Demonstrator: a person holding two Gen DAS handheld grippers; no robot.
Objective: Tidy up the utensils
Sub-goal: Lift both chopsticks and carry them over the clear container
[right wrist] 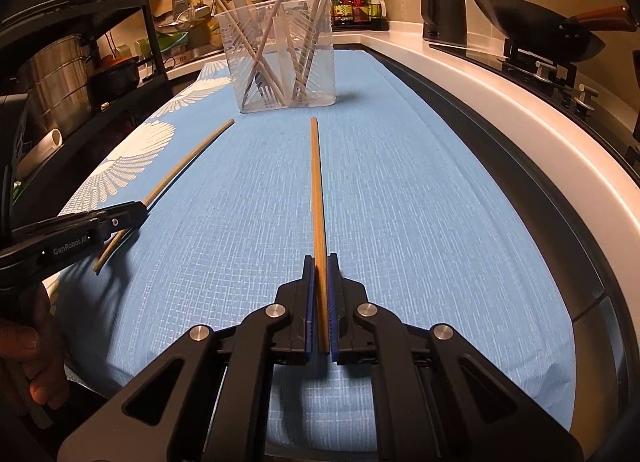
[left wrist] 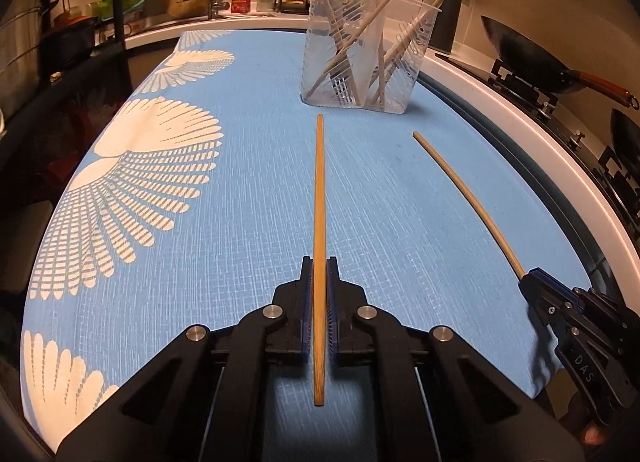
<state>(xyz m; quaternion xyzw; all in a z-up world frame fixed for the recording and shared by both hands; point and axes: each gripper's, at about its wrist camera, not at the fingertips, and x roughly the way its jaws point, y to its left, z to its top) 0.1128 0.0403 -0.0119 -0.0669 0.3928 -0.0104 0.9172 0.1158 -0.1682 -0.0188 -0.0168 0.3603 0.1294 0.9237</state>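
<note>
left gripper (left wrist: 319,266): clamped on left chopstick (left wrist: 319,197), tip aimed at the clear holder (left wrist: 366,43)
right gripper (right wrist: 319,264): clamped on right chopstick (right wrist: 317,189), tip just short of the holder (same heading)
holder: upright on blue cloth (left wrist: 248,181), chopsticks and white utensils leaning inside
wok (left wrist: 532,57): right of holder
</note>
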